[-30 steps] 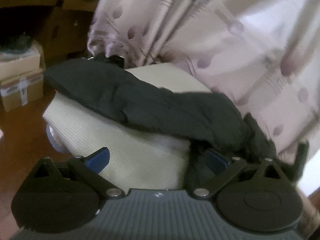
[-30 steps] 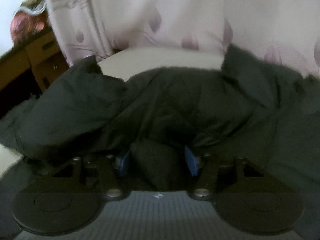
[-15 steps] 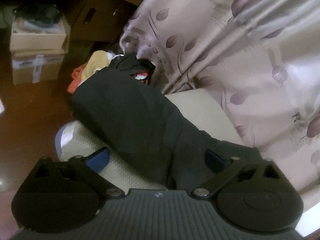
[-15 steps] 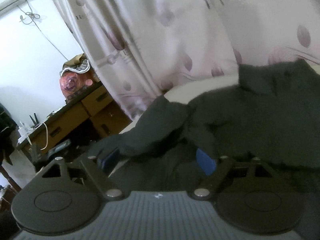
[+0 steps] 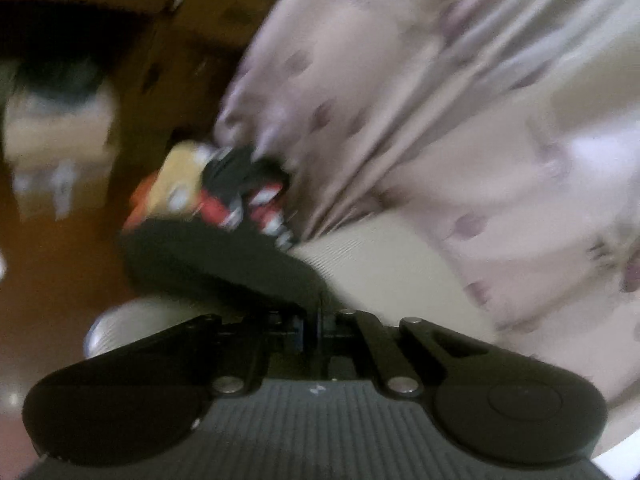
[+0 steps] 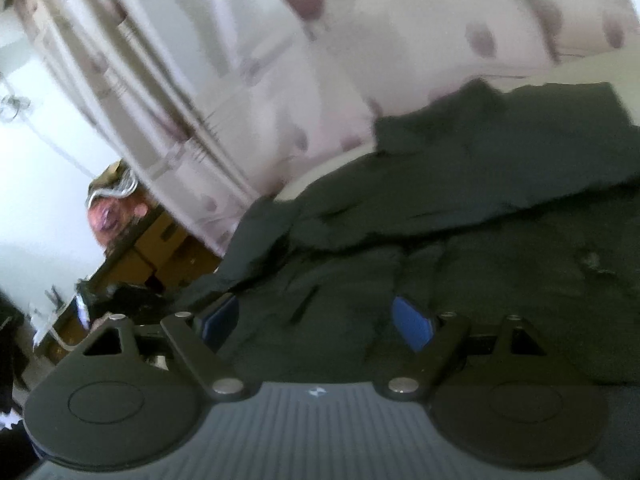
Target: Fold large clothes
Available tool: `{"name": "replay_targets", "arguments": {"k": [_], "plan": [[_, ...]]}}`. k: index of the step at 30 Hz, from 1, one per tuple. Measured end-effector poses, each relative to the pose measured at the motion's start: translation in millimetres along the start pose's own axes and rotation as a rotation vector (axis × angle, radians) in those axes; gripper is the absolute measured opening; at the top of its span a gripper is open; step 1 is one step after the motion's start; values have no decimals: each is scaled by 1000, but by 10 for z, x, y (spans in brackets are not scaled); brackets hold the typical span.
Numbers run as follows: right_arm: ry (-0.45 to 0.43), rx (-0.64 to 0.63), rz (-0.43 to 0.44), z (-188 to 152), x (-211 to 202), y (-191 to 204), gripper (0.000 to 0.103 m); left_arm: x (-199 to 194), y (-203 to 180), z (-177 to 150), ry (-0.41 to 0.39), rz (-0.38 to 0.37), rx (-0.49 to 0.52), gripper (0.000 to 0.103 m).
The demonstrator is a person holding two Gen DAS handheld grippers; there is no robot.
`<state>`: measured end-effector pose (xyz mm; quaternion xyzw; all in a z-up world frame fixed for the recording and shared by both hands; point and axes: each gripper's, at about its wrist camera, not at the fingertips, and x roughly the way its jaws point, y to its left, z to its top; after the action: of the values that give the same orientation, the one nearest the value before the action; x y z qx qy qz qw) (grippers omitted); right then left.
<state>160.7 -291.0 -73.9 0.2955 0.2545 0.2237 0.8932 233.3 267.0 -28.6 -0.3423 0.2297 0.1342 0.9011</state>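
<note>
A large dark garment [image 6: 480, 216] lies crumpled on a cream mattress [image 5: 392, 264]. In the left wrist view one dark end of it [image 5: 208, 260] stretches away over the mattress corner. My left gripper [image 5: 314, 326] is shut on an edge of this garment. My right gripper [image 6: 316, 320] is open, its blue pads [image 6: 412, 320] wide apart over the rumpled cloth, which lies between them without being pinched.
A pale curtain with purple leaf print [image 5: 440, 100] hangs close behind the mattress. A heap of red, yellow and black clothes [image 5: 224, 192] lies by the mattress corner. Cardboard boxes [image 5: 60, 152] stand on the brown floor. A wooden dresser [image 6: 152, 240] stands at the right view's left.
My left gripper has closed on the garment's edge. My right gripper, shut on cloth a second ago, has opened. Both views have swung and are blurred.
</note>
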Motion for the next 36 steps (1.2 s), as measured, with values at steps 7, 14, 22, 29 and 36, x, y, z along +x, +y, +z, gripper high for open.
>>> {"name": "replay_targets", "arguments": {"k": [7,14,22,29,36], "plan": [[-74,61,24,51,-214,-183,90,-658,-1643,102,-142,-228,246,4],[-137,112,37,75,-471,-386,91,-873,-3038,-474,-102,-418,467,4],[-199,157,10,70,-799,-654,92,-635,-3784,-1648,75,-554,652,5],[-220,186,-7,54,-934,-850,93,-248,-3907,-2586,211,-593,886,35],[-235,227,-17,48,-975,-985,93,-414,-3742,-2992,59,-614,1087,88]]}}
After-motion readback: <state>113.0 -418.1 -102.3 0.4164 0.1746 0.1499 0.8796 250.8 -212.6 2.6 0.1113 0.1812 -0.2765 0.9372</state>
